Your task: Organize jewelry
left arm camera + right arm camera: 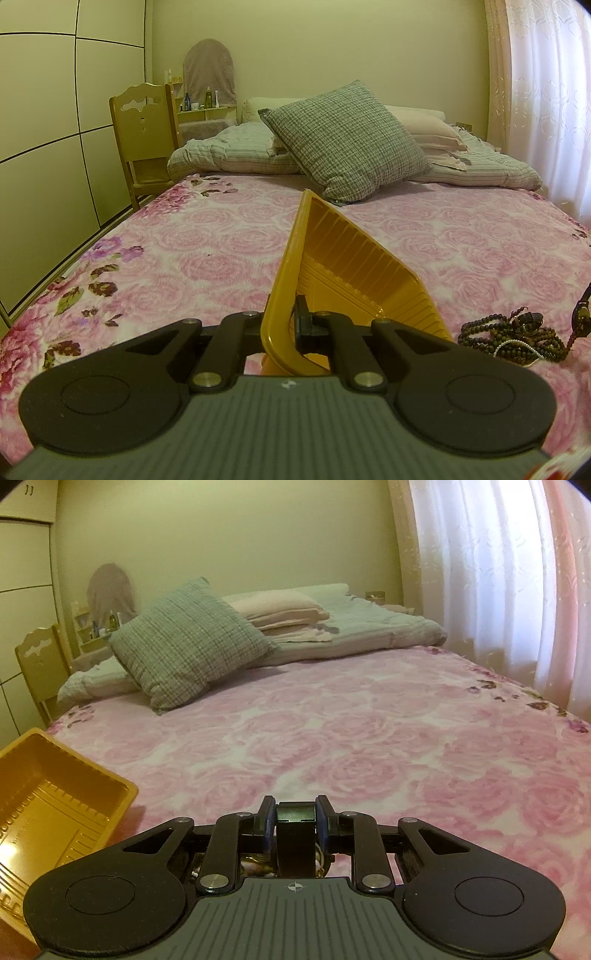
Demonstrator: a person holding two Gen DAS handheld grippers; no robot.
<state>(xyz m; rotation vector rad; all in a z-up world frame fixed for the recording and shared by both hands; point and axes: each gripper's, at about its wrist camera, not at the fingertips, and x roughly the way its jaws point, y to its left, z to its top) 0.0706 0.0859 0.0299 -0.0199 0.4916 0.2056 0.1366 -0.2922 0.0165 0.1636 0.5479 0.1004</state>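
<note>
A yellow ribbed plastic tray [343,266] is tilted up on its edge above the pink floral bedspread. My left gripper [284,328] is shut on the tray's near rim. A heap of dark beaded necklaces with a thin pearl strand [513,338] lies on the bed to the tray's right. In the right wrist view my right gripper [295,816] is shut on a black watch strap [295,830], lifted over the bed; gold and pale jewelry shows just beneath it. The tray [55,805] is at the left there.
The bed carries a grey checked cushion [343,144], folded blankets and pillows [436,129] at its head. A wooden chair [146,136] and a shelf with bottles stand at the far left. White curtains [491,576] hang on the right.
</note>
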